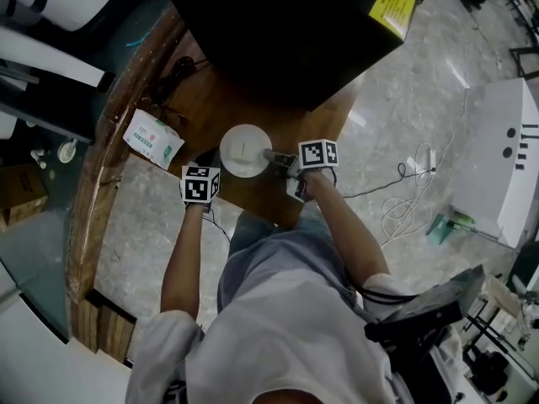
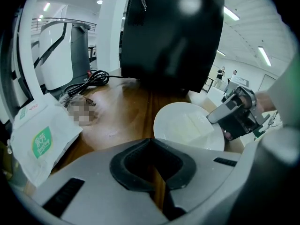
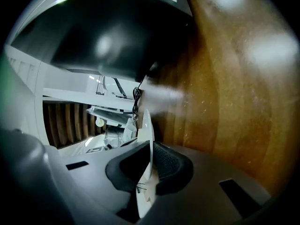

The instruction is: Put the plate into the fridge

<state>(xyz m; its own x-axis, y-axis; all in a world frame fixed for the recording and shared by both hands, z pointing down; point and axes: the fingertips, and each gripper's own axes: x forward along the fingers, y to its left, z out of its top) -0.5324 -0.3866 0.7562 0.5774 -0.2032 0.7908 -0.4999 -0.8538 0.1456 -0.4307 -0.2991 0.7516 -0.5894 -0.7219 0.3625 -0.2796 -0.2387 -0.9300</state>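
Observation:
A white plate [image 1: 242, 148] lies on the wooden table [image 1: 210, 99] in front of the black fridge [image 1: 278, 23], whose front looks closed. My right gripper [image 1: 271, 156] is shut on the plate's right rim. In the right gripper view the plate [image 3: 146, 125] stands edge-on, pinched between the dark pads of the right gripper [image 3: 147, 165]. My left gripper [image 1: 203, 165] hovers just left of the plate, apart from it. In the left gripper view the left gripper [image 2: 152, 161] is shut on nothing, with the plate [image 2: 183, 125] and the fridge [image 2: 173, 36] ahead.
A white packet with a green label [image 1: 152, 137] [image 2: 42, 139] lies left of the plate. A black cable [image 1: 173, 74] [image 2: 86, 81] coils further back by the fridge. The table's near edge runs just under my grippers. White cords [image 1: 404, 200] trail over the floor at right.

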